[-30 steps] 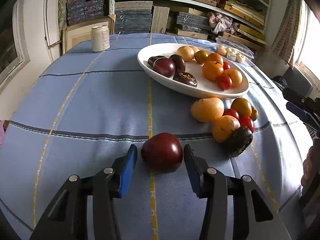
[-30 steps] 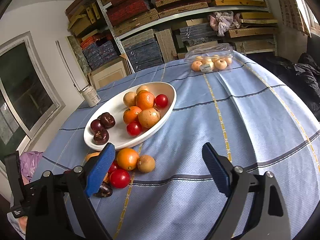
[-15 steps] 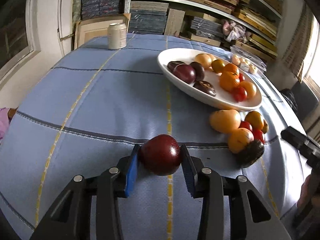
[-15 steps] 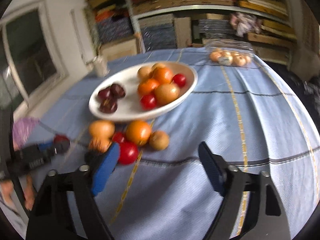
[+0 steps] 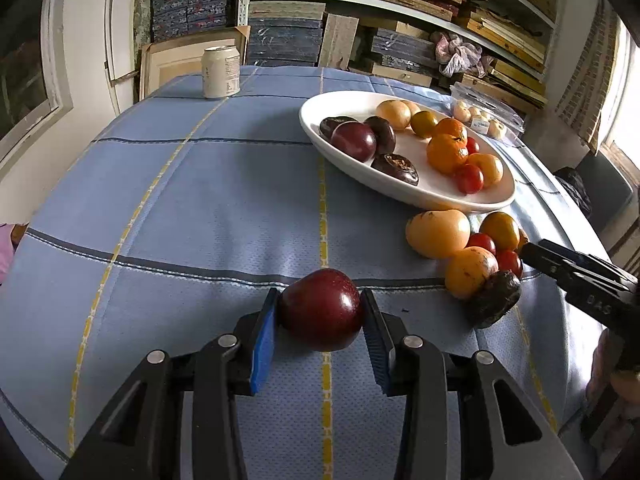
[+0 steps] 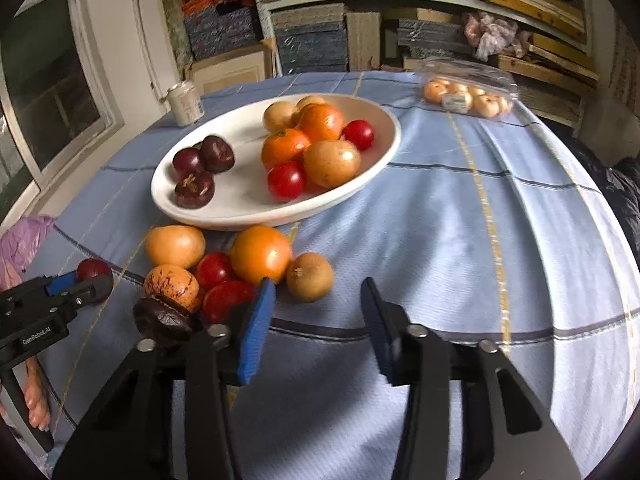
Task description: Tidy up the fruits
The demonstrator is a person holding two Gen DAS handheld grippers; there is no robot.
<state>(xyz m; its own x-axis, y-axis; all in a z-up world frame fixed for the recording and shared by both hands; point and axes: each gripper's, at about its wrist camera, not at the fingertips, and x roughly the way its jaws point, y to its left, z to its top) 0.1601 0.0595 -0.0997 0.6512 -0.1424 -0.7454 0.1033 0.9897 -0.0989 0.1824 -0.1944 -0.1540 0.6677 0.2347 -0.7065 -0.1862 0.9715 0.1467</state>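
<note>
My left gripper [image 5: 320, 320] is shut on a dark red plum [image 5: 322, 314] on the blue tablecloth; the same gripper [image 6: 68, 284] and plum [image 6: 93, 269] show at the left of the right wrist view. A white oval plate [image 5: 400, 196] holds dark plums, oranges, tomatoes and brown fruits. A loose pile of fruit [image 6: 256, 254] lies in front of the plate [image 6: 240, 220]. My right gripper [image 6: 318, 320] hovers just short of a brown round fruit [image 6: 310, 277]. Its jaws are closing, with nothing between them. In the left wrist view the right gripper [image 5: 532, 252] reaches in beside the pile.
A drink can [image 5: 221, 72] stands at the far left of the table. A clear plastic box of small fruits [image 6: 466, 96] sits at the far right. Stacked shelves fill the wall behind. A person's hand [image 6: 36, 392] holds the left gripper at the table's near edge.
The left jaws closed onto the plum and held it in place. The right gripper came down and closer to the loose pile, rolled, and its jaws narrowed a great deal.
</note>
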